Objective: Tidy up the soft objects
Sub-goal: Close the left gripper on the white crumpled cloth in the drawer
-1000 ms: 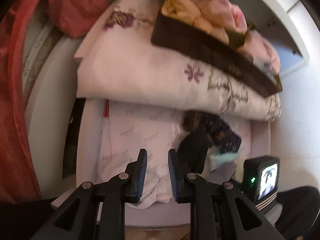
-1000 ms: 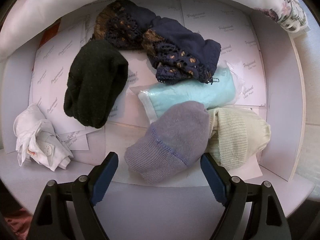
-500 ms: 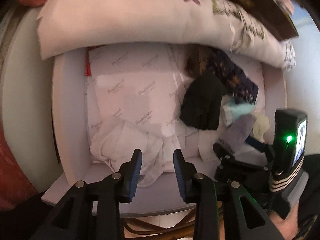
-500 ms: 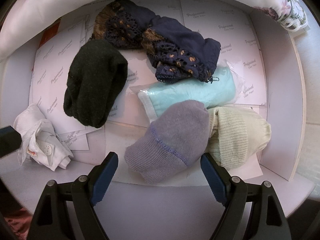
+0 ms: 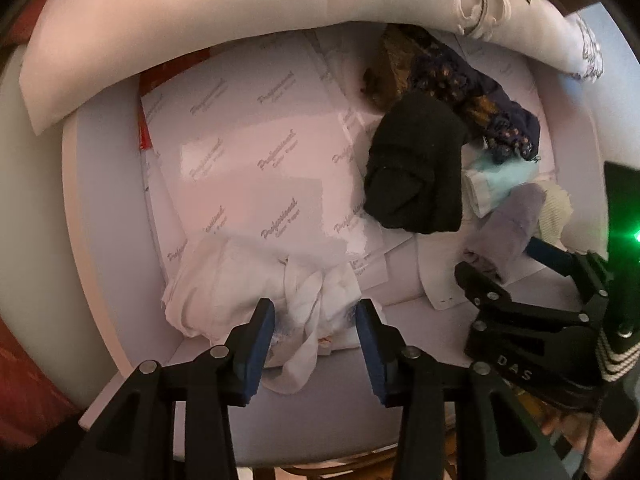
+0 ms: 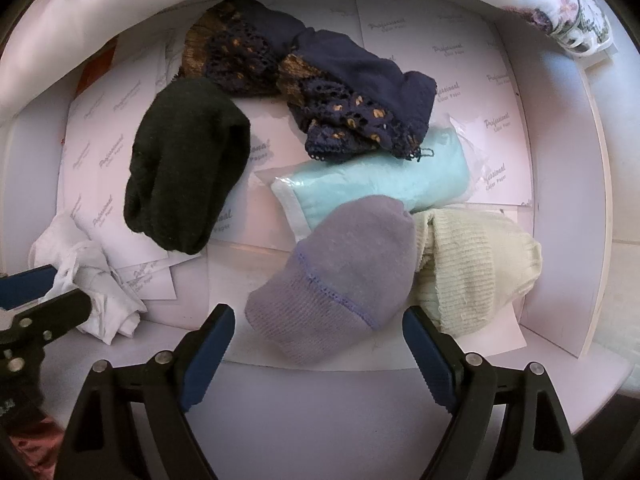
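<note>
Several soft things lie in a white paper-lined drawer (image 6: 560,200). My left gripper (image 5: 316,320) points down over a crumpled white cloth (image 5: 240,280); its jaws are opening, the cloth lies between them, and the pads are not pressing on it. My right gripper (image 6: 318,332) stands open astride the cuff of a purple sock (image 6: 340,276) without touching it. Beside that sock lie a cream sock (image 6: 476,268), a light blue packaged cloth (image 6: 380,176), a black sock (image 6: 184,168) and a navy lace garment (image 6: 320,92).
Folded floral linen (image 5: 200,32) overhangs the drawer's back edge. Sheets of printed paper (image 5: 248,152) cover the drawer floor. Red fabric (image 5: 24,380) hangs at the left. The left gripper's blue pad (image 6: 24,286) shows at the right view's left edge.
My left gripper has come down and forward over the white cloth, and its jaws have spread wider. It now shows at the left edge of the right wrist view. The right gripper has stayed still.
</note>
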